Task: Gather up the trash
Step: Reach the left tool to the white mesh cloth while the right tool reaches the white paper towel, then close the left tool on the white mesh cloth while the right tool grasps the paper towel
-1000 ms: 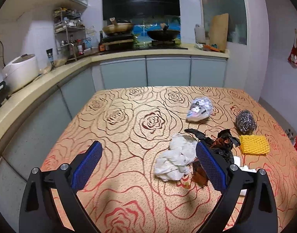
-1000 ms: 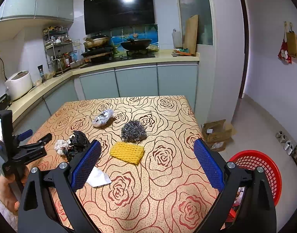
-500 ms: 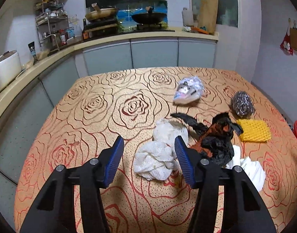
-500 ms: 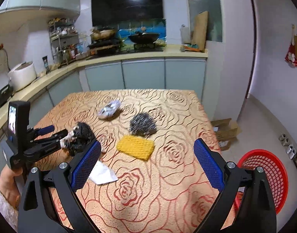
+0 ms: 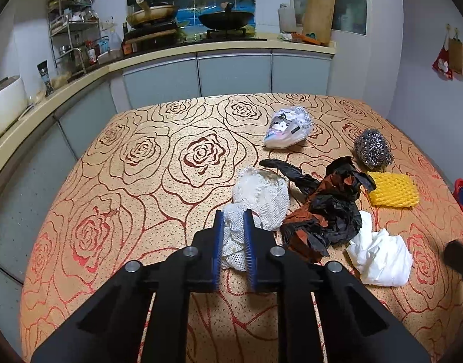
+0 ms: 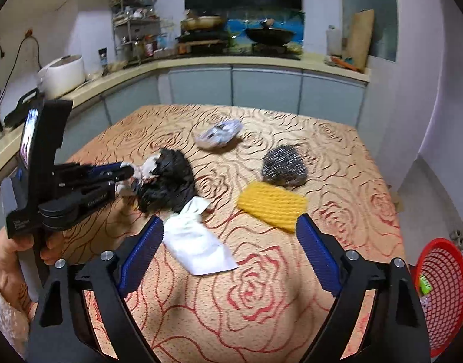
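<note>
Trash is lying scattered over the rose-patterned bench in front of you. Your left tongs are closing on the white mesh rag: its near end is sitting bunched between the two blue pads, which are pressing on it from both sides, while the rest of the rag is spreading out on the bench beyond them. Just beside it, to its right in the left wrist view, a crumpled black and brown plastic bag is touching the rag. A white paper tissue is lying against the near side of that bag.

Your right tongs are standing wide and are closing with nothing pressed between the pads; the white tissue is lying just inside the left pad, and the yellow sponge is resting farther out, between the two pads' lines of reach. A steel wool scrubber is sitting just behind the sponge, touching it or nearly so. A crumpled printed wrapper is lying farther back, well apart from the rest. A red basket is standing on the floor past the bench's right edge.
</note>
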The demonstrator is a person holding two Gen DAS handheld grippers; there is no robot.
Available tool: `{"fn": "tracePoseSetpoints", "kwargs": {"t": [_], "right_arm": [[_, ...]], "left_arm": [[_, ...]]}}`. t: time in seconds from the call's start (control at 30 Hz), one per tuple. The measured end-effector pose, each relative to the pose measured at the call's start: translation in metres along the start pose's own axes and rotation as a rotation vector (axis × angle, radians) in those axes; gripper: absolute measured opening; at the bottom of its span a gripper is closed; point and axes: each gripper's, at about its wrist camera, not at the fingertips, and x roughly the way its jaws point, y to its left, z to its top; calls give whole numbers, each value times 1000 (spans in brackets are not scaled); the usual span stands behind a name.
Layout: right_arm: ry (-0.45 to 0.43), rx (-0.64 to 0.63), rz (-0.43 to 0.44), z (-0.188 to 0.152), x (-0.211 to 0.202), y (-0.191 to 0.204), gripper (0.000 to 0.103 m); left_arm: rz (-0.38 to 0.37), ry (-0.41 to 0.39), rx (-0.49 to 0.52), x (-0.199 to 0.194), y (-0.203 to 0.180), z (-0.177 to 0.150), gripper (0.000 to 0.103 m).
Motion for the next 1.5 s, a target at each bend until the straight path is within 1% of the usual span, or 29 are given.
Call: {"fn": "tracePoseSetpoints", "kwargs": {"t": [0.2,0.3,0.4,0.57,0.73,0.87,0.9,0.93,1.07,1.23,1.37,1.5], "right_arm": [[44,-9,31,1,18,10,73],[72,-8,52,2,29,13,70],[99,-17,62,3,40,19,64],[147,-32,73,3,56,25,58],[171,-27,88,2,64,27,55],[192,-24,117,0,69,29,41],[193,-27,119,0,69,29,36],[194,-30,123,-2,68,30,34],[184,-27,110,-4,63,30,30],[166,18,105,-9,49,19,29],[128,42,87,-10,30,9,29],[79,48,69,-5,11,1,29]], "left_arm": [[29,-29,-32,-14,12,-1,10],[42,-56,-51,-26,19,-1,10],[51,-77,-70,-38,26,-2,10],[70,-107,-88,-55,33,-1,10],[74,-126,-89,-65,37,0,10],[80,-139,-98,-71,39,1,10],[81,-141,-98,-73,39,0,10],[83,-143,-99,-74,39,0,10],[88,-151,-105,-79,39,-1,10],[92,-155,-96,-82,35,-4,10],[97,-160,-95,-86,33,-5,10],[93,-179,-106,-92,31,-3,10]]}}
